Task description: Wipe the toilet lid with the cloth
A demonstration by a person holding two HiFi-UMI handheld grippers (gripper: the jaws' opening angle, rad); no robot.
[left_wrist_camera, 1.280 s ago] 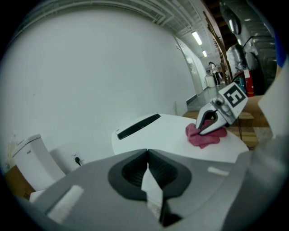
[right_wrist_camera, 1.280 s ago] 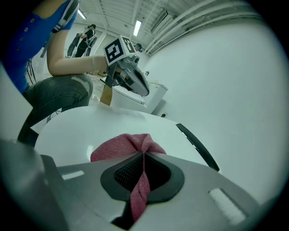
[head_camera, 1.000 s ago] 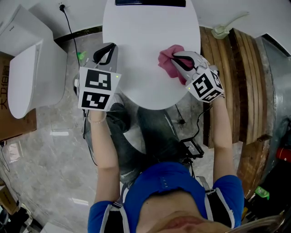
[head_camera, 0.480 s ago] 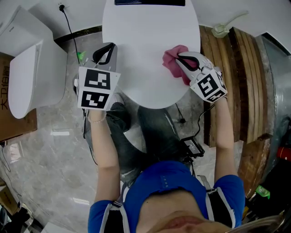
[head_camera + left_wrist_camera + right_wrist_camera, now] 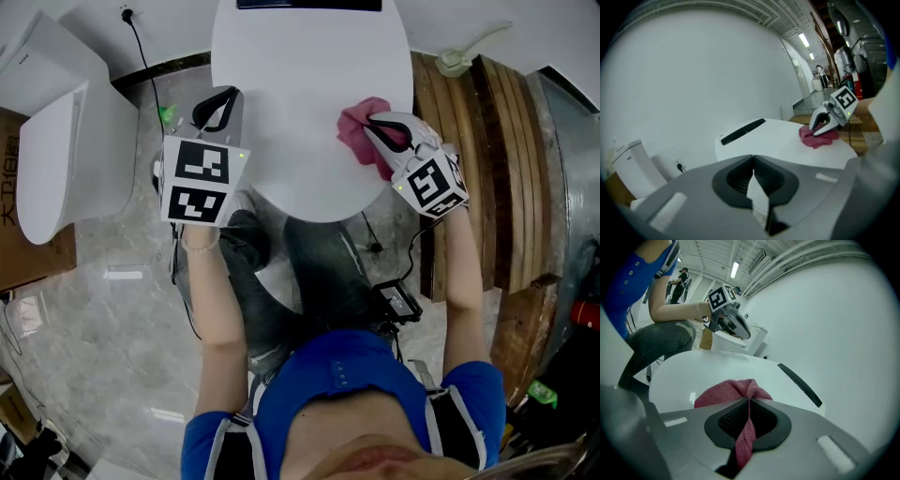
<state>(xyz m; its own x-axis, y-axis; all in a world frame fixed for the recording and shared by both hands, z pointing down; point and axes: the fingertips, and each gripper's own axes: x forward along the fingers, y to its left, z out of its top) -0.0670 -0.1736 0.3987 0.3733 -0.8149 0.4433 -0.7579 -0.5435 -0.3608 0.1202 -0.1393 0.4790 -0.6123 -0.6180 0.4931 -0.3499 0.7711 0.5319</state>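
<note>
Pink cloth (image 5: 353,137), bunched, pinched in right claw (image 5: 369,120) on white toilet lid (image 5: 300,94); left claw (image 5: 226,96) closed, empty.

Head cam: high up, pointing steeply down. The toilet lid (image 5: 300,94) fills top centre, the wearer's torso (image 5: 342,394) the bottom edge.
Cam on left tongs (image 5: 214,111): low, tight behind its own jaws, looking across the lid. The right tongs (image 5: 389,131) sit right of centre in its frame, mid-distance.
Cam on right tongs: mirrored setup, very close to the cloth (image 5: 733,392) at bottom centre, with the left tongs upper left.
The two tongs cams roughly face each other. All three share lid and cloth.
The second toilet (image 5: 56,141) is at the head cam's left edge, probably the same one as in the left cam's lower left.
</note>
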